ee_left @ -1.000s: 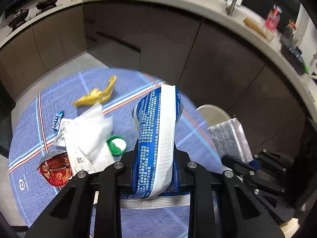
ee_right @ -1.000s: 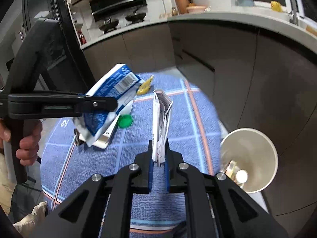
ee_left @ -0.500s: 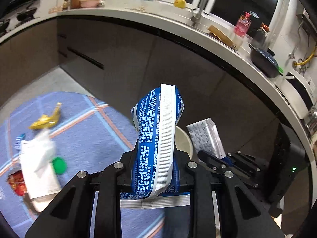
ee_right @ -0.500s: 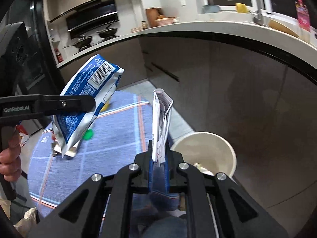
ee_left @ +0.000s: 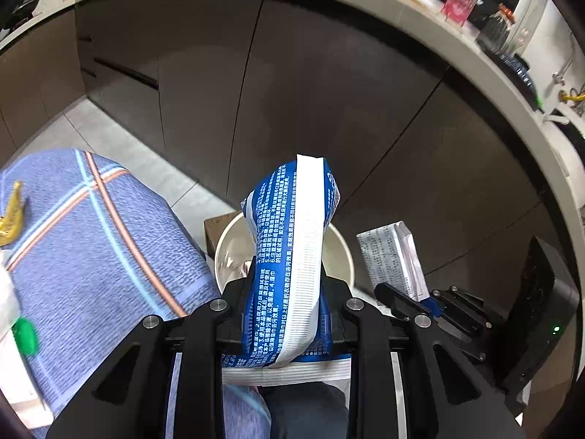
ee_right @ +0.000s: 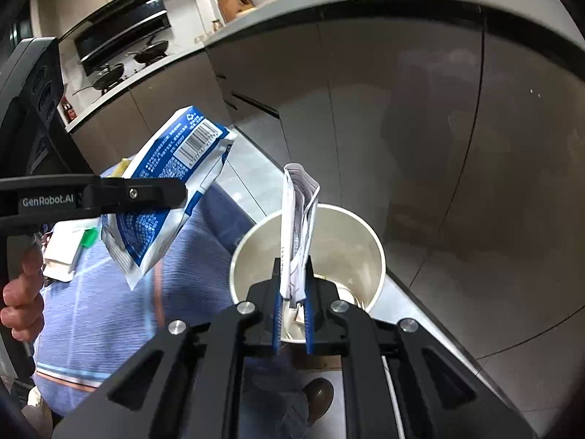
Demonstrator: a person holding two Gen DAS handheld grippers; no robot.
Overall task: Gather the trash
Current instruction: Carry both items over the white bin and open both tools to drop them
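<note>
A blue checked cloth (ee_left: 91, 241) is seen covering the worktop, left of both claws. A white bin (ee_right: 329, 226) is seen on the floor just ahead of and below the right claw (ee_right: 292, 292), and behind the left claw (ee_left: 285, 292) in the left wrist view. A blue-and-white bag (ee_left: 292, 241) is clamped upright between the fingers of the left claw, held above the cloth edge near the bin. A folded white printed wrapper (ee_right: 298, 226) is gripped by the closed right claw, directly over the bin mouth. A green cap (ee_left: 23, 334) and a yellow wrapper (ee_left: 11, 216) are noted on the cloth, far left of the left claw.
</note>
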